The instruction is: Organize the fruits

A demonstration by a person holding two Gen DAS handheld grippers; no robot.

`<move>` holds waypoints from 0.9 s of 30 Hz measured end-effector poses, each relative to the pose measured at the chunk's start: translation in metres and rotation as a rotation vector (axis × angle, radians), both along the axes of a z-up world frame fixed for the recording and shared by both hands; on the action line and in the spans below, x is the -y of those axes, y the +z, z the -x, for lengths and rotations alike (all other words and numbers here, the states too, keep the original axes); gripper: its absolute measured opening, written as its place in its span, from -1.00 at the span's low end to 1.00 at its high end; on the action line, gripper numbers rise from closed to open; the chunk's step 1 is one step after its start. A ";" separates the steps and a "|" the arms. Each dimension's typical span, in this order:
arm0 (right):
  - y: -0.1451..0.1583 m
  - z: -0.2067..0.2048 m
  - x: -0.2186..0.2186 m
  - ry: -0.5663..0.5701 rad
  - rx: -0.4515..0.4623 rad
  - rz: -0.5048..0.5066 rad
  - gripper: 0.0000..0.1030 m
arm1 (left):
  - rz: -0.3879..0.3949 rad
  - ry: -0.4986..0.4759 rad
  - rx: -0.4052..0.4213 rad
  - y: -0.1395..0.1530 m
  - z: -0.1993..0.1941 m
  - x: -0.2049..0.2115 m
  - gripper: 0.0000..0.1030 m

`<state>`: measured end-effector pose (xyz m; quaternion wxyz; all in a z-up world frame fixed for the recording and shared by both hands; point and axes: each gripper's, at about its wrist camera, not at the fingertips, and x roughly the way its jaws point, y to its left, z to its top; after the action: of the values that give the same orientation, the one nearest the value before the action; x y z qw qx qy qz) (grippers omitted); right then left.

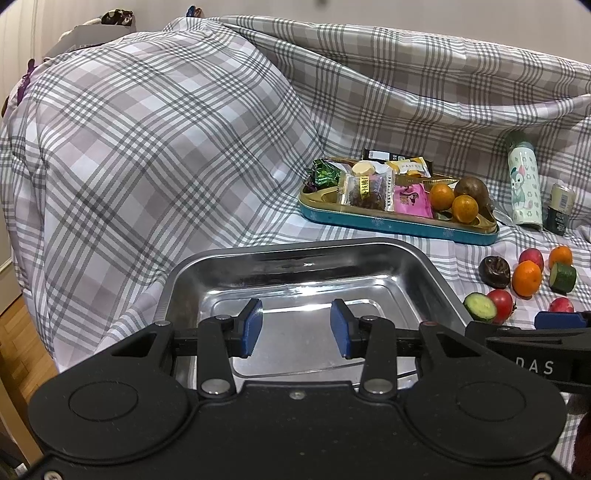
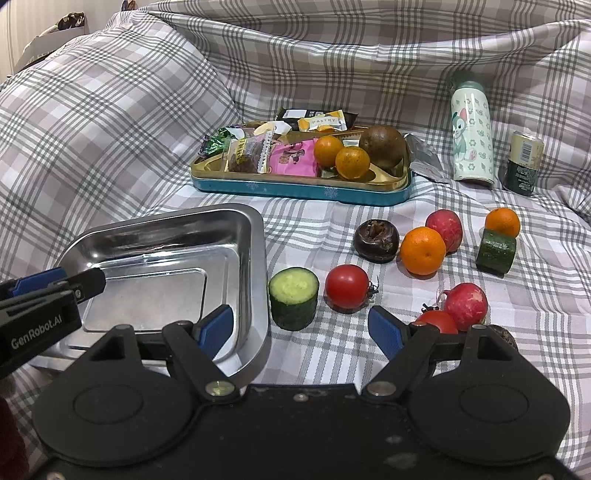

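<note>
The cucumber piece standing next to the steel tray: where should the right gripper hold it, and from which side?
Grip the cucumber piece across its dark round sides, coming from the front and above. It stands upright on a flat cut end, and the open right gripper already straddles it.

**A:** What did the room look like?

**B:** A bed filled almost the whole view, covered in a checked sheet [image 2: 122, 122] of grey, white and pale mauve. The cloth rose in soft mounds at the back and left, with deep folds.

**A:** Any walls or floor?

**B:** A plain pale wall [image 1: 406, 14] ran behind the bed. At the far left, a strip of wooden parquet floor [image 1: 14, 332] showed, warm brown in tone.

**A:** And the light?

**B:** Even indoor light, slightly cool, with soft shadows in the folds. No window could be made out.
</note>
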<state>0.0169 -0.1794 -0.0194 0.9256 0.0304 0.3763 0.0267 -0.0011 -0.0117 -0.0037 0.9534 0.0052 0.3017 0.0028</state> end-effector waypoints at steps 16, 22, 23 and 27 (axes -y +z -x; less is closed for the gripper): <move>0.000 -0.001 -0.001 0.008 0.001 -0.002 0.63 | -0.009 -0.003 -0.001 0.000 0.000 0.001 -0.04; 0.001 0.000 -0.002 0.005 0.007 0.004 0.63 | -0.008 -0.003 -0.001 0.000 0.000 0.001 -0.04; 0.001 0.000 -0.002 0.004 0.008 0.005 0.63 | -0.008 -0.003 -0.001 0.000 0.000 0.001 -0.04; 0.001 0.000 -0.002 0.000 0.012 0.007 0.63 | -0.010 -0.003 0.000 0.000 0.000 0.001 -0.04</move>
<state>0.0165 -0.1772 -0.0184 0.9279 0.0269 0.3710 0.0254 -0.0010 -0.0125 -0.0037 0.9534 0.0102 0.3015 0.0030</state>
